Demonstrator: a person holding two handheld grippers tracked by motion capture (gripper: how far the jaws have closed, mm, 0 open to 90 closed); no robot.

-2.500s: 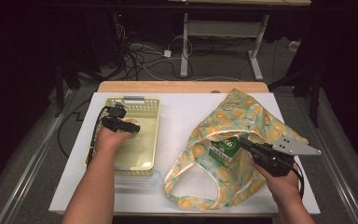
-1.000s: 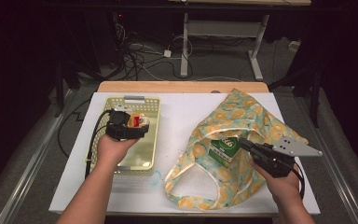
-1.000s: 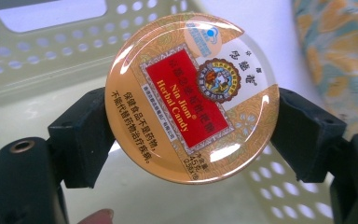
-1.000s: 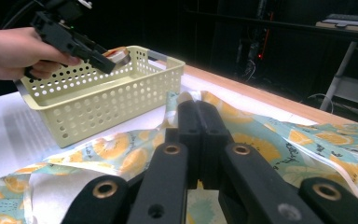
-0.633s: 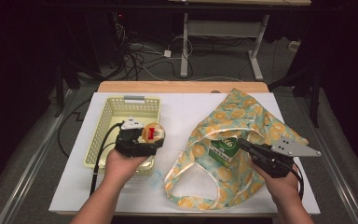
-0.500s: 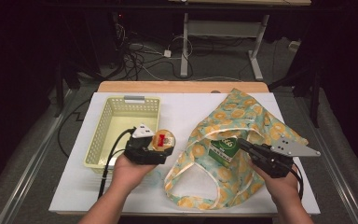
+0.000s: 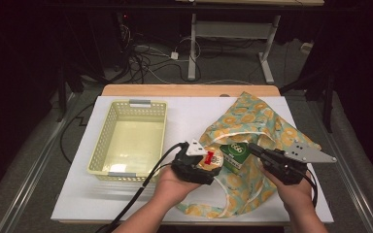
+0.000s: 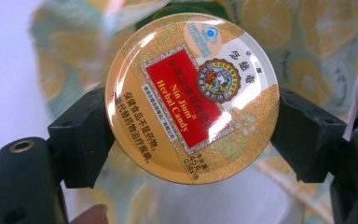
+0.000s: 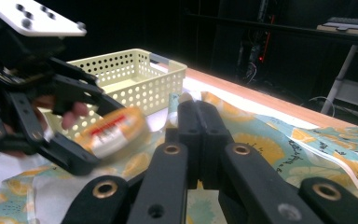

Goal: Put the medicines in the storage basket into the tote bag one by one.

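A round gold candy tin (image 7: 211, 160) with a red label (image 8: 191, 98) is clamped by its edges between the pads of my left gripper (image 7: 208, 164), which hovers at the open mouth of the orange-print cloth bag (image 7: 267, 121). A green box (image 7: 236, 152) lies inside the bag just beyond the tin. My right gripper (image 7: 253, 148) is on the bag's right side, jaws pressed together on the bag's rim (image 9: 182, 100). In the right gripper view the tin (image 9: 112, 130) is blurred, to the left of the shut right gripper (image 9: 198, 116).
A pale yellow perforated basket (image 7: 106, 141) stands at the left of the white board (image 7: 77, 194), also visible as the basket (image 9: 135, 79) behind the tin. Cables and table legs lie on the dark floor beyond the wooden far edge (image 7: 189, 90).
My left gripper picked the tin out of the basket and carried it right to the bag's mouth. The right gripper and the bag stayed where they were.
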